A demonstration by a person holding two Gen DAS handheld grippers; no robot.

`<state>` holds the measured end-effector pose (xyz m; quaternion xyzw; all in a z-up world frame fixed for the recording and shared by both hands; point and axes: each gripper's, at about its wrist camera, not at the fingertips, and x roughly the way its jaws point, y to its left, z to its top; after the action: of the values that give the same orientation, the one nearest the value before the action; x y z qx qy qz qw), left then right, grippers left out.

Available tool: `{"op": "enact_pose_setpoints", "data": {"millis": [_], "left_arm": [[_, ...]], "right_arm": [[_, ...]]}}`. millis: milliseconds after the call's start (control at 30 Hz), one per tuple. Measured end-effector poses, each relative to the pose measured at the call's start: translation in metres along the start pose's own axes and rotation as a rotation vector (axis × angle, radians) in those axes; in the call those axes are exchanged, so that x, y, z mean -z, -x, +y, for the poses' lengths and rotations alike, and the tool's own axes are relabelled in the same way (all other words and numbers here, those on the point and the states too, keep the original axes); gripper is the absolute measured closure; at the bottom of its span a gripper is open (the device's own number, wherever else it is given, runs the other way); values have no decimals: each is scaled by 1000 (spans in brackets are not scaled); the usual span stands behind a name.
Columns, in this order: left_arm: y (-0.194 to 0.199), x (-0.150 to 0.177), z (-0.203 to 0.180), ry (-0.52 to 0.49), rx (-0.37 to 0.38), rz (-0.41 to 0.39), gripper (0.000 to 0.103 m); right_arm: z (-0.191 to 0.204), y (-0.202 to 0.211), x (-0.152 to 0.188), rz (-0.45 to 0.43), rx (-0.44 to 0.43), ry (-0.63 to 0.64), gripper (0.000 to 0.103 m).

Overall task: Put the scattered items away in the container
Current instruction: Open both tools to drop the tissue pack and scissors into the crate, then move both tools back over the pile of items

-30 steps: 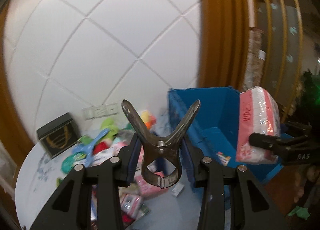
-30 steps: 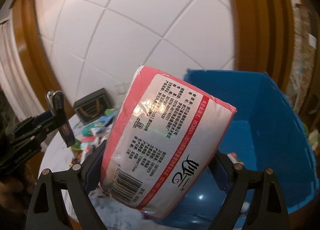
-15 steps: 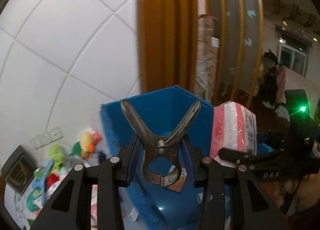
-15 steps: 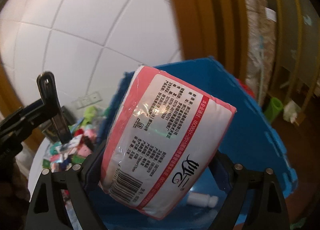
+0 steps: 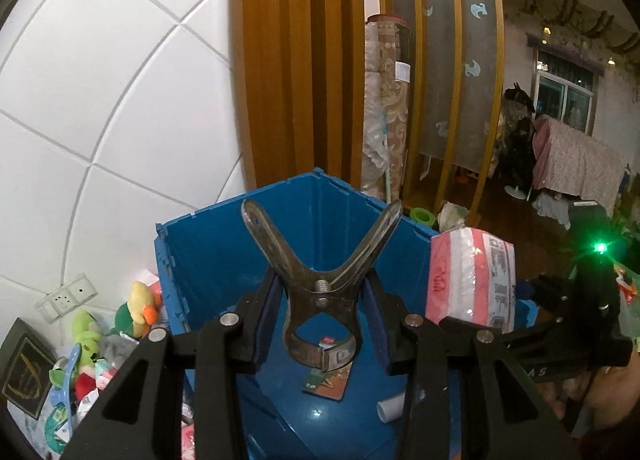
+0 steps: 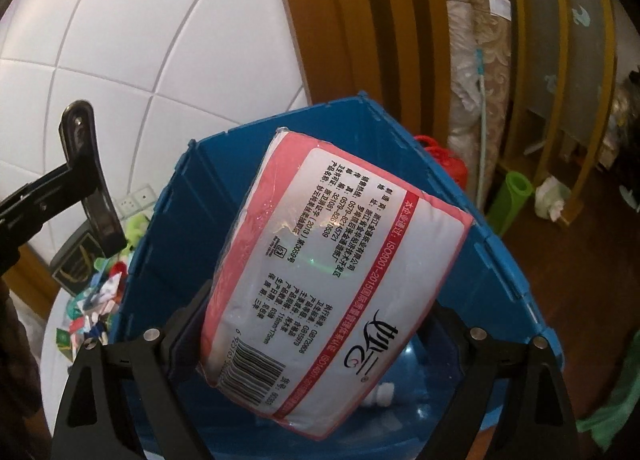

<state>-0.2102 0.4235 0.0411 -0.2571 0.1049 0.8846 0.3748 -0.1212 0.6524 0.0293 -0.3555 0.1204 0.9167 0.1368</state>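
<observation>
My left gripper [image 5: 320,324] is shut on a dark metal spring clamp [image 5: 318,280] and holds it above the open blue crate [image 5: 224,236]. My right gripper [image 6: 316,324] is shut on a pink and white tissue pack [image 6: 320,280], also above the blue crate [image 6: 492,268]. The pack also shows in the left wrist view [image 5: 468,280], at the right over the crate's rim. The clamp also shows in the right wrist view [image 6: 92,180], at the left. Inside the crate lie a small card [image 5: 326,378] and a white bottle [image 5: 390,408].
Scattered items lie left of the crate: plush toys [image 5: 136,306], packets [image 6: 96,300] and a black box [image 5: 22,366]. A white tiled wall [image 5: 120,100] and wooden posts [image 5: 300,60] stand behind. A rolled carpet [image 5: 386,100] stands behind the crate.
Both grippers have swung right from over the cluttered table to over the blue crate, each keeping its hold on its item.
</observation>
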Motion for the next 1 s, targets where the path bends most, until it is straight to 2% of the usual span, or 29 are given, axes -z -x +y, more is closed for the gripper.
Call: {"op": "enact_pose_setpoints", "data": {"millis": [33,67,133,333,633,800,1000], "left_arm": [[-1,-1,0,0,-21,4,58],[-1,-2,0,2,-54,5,40],[1,-2,3,17,-86,-9,16],[3,4,19,46,-139,4,16],[27,25,42,81,-189,11,16],[53,43,64,117,-225,8,16],[89,75,100,169,-270,15,16]], "right_arm": [[1,-3,-3,3,-1,8,7],[3,-4,-4,6,-4,20,3],[6,-2,-5,-18,-8,28,1],[13,-6,-6,-17,-26,38,1],[40,-10,1,-2,-76,76,1],[71,-8,6,-2,-116,122,0],[126,-4,20,6,-156,197,0]]}}
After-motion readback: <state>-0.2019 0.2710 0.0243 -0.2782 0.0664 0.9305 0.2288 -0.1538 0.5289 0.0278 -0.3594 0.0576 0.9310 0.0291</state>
